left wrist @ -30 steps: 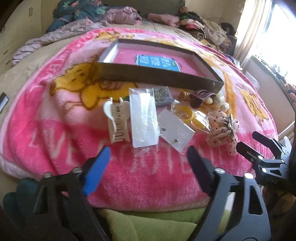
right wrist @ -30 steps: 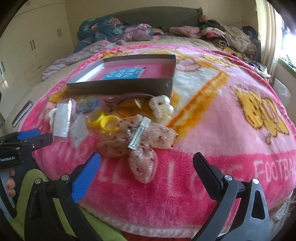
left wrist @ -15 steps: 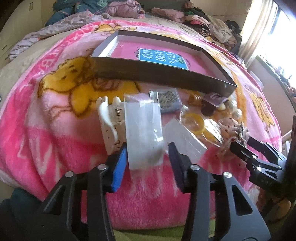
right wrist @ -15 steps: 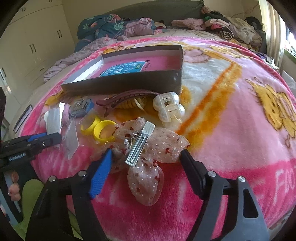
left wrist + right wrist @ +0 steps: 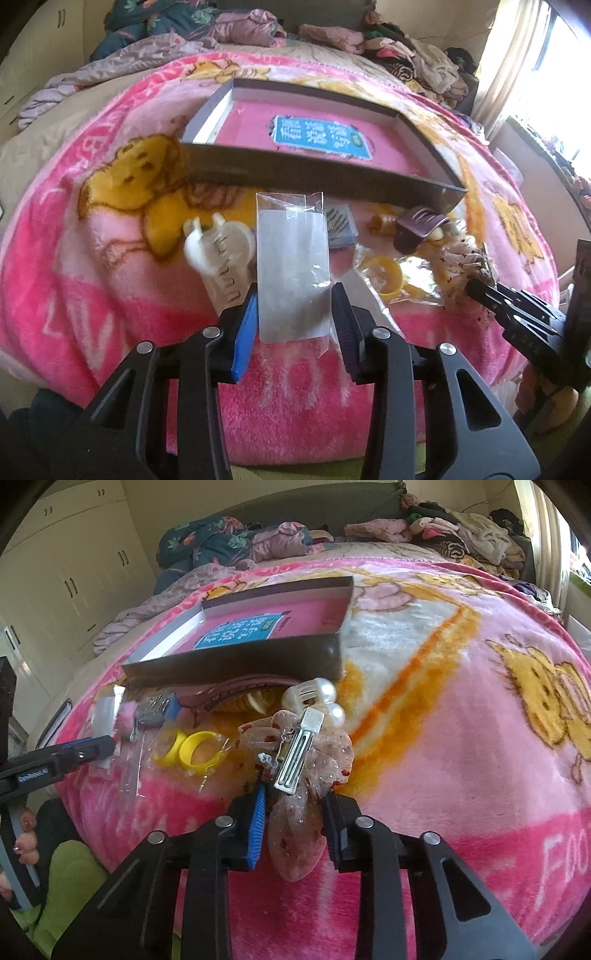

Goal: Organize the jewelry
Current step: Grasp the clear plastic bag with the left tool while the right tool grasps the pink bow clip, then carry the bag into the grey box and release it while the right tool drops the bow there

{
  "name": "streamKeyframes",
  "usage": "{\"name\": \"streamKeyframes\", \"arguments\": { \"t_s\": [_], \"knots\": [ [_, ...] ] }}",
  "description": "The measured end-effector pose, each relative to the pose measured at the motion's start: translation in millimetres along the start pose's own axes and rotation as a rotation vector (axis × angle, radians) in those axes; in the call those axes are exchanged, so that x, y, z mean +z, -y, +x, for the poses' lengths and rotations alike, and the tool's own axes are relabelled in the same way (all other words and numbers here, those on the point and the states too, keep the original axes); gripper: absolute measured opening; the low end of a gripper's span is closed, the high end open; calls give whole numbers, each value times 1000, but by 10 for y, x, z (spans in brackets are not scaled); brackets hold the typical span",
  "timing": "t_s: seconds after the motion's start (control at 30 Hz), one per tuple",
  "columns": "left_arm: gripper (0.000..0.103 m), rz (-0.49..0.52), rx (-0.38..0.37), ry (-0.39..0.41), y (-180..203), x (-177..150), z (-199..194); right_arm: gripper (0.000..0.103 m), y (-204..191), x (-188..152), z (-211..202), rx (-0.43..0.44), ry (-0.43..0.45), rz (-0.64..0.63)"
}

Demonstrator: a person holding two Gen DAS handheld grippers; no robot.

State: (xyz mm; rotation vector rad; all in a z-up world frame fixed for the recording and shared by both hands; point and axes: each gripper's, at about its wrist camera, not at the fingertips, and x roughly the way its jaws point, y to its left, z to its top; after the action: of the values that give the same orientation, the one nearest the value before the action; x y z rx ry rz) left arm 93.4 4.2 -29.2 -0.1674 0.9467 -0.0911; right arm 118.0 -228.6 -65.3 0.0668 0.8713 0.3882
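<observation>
The pink blanket [image 5: 461,775] reads "FOO", cut off. The box's [image 5: 236,664] blue label [image 5: 240,631] carries Chinese characters, unreadable.

Both grippers were brought forward and closed — the left gripper [image 5: 293,314] onto the packet [image 5: 291,273], the right gripper [image 5: 295,818] onto the bow clip [image 5: 299,775].

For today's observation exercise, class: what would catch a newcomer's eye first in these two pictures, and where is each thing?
First, the bright pink cartoon blanket covering the bed. At its near edge, the right tool has just closed on a sheer spotted bow hair clip, while the left tool has closed on a clear plastic packet. Behind the scattered accessories lies an open shallow box with a pink floor and a blue label.
</observation>
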Motion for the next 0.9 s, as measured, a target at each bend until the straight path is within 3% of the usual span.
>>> {"name": "streamKeyframes", "arguments": {
  "t_s": [0.43, 0.9],
  "knots": [
    [30, -53, -9, 91, -206, 437, -226, 25, 201, 273, -364, -47, 113, 0],
    [31, -107, 37, 141, -479, 978, -37, 25, 1, 812, -244, -15, 179, -61]
  ]
}}
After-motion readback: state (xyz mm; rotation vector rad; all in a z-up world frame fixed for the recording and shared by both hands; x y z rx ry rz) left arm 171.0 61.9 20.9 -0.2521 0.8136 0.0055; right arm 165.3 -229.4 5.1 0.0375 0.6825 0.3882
